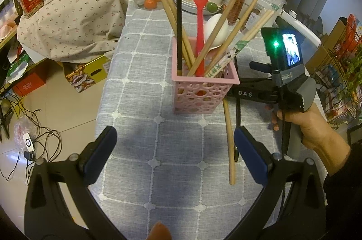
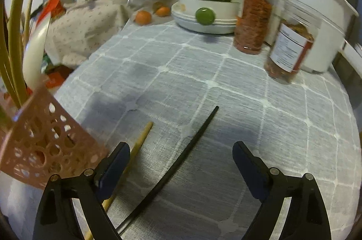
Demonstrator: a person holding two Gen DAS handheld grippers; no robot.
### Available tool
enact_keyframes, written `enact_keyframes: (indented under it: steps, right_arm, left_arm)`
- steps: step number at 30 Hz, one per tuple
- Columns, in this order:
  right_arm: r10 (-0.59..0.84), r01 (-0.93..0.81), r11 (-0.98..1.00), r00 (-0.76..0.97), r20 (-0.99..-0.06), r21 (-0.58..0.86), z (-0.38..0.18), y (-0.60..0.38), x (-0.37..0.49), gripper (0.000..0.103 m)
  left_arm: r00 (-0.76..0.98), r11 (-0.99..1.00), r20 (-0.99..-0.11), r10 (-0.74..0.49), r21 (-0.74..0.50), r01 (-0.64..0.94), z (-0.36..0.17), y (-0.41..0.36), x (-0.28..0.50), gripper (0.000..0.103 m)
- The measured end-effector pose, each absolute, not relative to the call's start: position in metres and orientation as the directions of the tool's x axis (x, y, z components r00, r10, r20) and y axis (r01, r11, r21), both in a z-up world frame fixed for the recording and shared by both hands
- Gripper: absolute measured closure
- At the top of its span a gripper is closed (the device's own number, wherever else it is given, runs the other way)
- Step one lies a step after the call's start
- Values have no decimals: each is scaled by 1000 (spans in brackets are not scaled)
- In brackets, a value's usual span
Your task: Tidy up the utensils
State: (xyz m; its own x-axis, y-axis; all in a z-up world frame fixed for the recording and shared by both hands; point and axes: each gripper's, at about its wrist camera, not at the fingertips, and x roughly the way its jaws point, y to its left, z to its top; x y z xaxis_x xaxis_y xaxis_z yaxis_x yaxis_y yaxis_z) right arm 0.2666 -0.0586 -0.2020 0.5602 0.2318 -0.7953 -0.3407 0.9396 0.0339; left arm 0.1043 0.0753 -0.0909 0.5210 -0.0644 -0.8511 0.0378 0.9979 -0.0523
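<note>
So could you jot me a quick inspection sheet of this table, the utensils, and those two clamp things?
Surface: grey checked tablecloth, no spills seen.
Job's things: pink basket holds chopsticks, a red spoon and a white spoon; a wooden chopstick and a black chopstick lie loose on the cloth.
Clutter: bowls, two jars, oranges, squash.
Grippers: left gripper open, empty; right gripper open, fingers either side of the black chopstick.
Cables: tangle on the floor.
Surroundings: boxes, appliances, wire rack.
</note>
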Motion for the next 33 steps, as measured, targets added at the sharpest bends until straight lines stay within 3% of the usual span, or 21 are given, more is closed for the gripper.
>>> enact_keyframes:
  steps: [25, 33]
  right_arm:
    - [194, -381, 925, 488, -851, -8, -208, -86, 243, 15]
    - [219, -294, 951, 431, -875, 93, -202, -121, 243, 32]
  left_arm:
    - [507, 995, -856, -101, -90, 47, -88, 74, 100, 1]
    - [512, 993, -850, -121, -106, 58, -84, 74, 96, 0]
